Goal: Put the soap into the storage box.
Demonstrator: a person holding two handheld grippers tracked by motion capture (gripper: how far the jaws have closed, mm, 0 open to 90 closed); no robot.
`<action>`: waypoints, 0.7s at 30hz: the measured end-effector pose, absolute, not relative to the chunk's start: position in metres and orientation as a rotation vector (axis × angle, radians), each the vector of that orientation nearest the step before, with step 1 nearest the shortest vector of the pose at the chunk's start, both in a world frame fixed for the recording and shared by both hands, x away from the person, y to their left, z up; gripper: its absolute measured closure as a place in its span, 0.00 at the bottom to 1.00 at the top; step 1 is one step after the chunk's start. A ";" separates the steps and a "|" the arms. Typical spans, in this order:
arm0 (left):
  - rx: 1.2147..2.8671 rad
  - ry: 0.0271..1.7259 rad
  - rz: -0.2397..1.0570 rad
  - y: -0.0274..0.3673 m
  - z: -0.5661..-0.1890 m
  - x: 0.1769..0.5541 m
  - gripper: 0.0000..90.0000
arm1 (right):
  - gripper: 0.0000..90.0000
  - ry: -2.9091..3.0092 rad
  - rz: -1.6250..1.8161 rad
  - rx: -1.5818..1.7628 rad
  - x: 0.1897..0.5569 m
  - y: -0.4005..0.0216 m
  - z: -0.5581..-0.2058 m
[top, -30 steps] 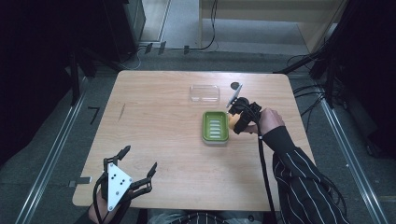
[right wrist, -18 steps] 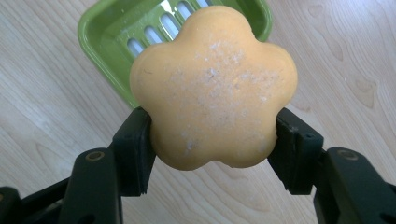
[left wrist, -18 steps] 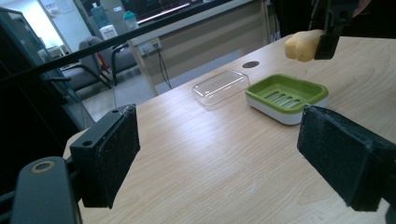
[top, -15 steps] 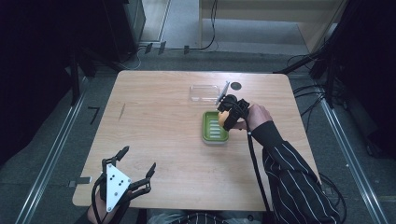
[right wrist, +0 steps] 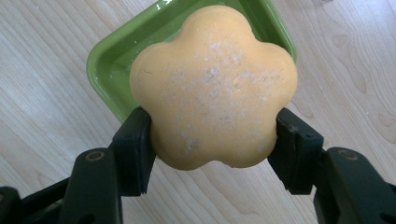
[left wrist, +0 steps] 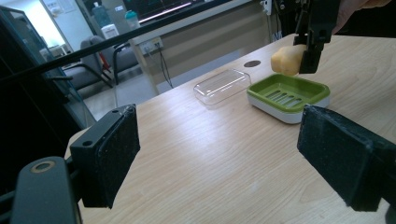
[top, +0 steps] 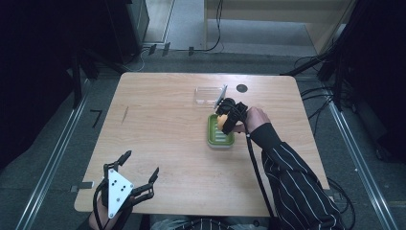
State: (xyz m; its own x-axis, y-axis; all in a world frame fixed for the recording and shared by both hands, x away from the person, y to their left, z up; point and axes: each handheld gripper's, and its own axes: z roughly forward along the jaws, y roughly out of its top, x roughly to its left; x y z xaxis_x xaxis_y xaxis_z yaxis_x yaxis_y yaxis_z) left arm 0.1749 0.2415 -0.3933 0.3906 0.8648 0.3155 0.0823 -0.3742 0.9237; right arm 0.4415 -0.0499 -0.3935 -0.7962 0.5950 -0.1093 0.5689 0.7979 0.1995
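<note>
A flower-shaped orange soap (right wrist: 214, 88) is clamped between the pads of my right gripper (right wrist: 212, 144), which is shut on it. It hangs just above the far end of the green soap dish (top: 219, 135), whose green rim (right wrist: 107, 60) shows beneath it. In the left gripper view the soap (left wrist: 287, 59) hovers over the dish (left wrist: 287, 95). A clear plastic lid (top: 208, 95) lies on the table just beyond the dish. My left gripper (top: 141, 167) stands open near the front left edge of the table, with nothing between its black pads (left wrist: 109, 154).
The wooden table (top: 158, 124) has a small round black hole (top: 242, 88) near its far edge. A cable trails from the right gripper along the striped sleeve (top: 292, 177). Dark racks and floor cables surround the table.
My right gripper has carried the soap leftward and slightly down, from beside the dish's right edge to over its far end. The left gripper has stayed put.
</note>
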 end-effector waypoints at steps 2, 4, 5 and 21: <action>1.744 0.834 1.085 0.242 -0.393 0.175 0.15 | 0.45 2.820 0.233 0.922 0.442 -0.049 -0.395; 1.745 0.833 1.085 0.241 -0.393 0.175 0.15 | 0.45 2.823 0.228 0.922 0.444 -0.048 -0.398; 1.744 0.834 1.085 0.241 -0.393 0.174 0.15 | 0.45 2.821 0.230 0.920 0.444 -0.048 -0.399; 1.744 0.834 1.085 0.242 -0.393 0.174 0.15 | 0.45 2.855 0.197 0.895 0.451 -0.031 -0.420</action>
State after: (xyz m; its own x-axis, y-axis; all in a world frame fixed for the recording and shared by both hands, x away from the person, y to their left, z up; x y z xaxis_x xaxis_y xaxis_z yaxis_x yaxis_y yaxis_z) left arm 0.1744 0.2417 -0.3934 0.3894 0.8651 0.3162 0.0833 -0.3750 0.9233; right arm 0.4514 -0.0306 -0.4196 -0.8126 0.5746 -0.0971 0.5559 0.8143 0.1670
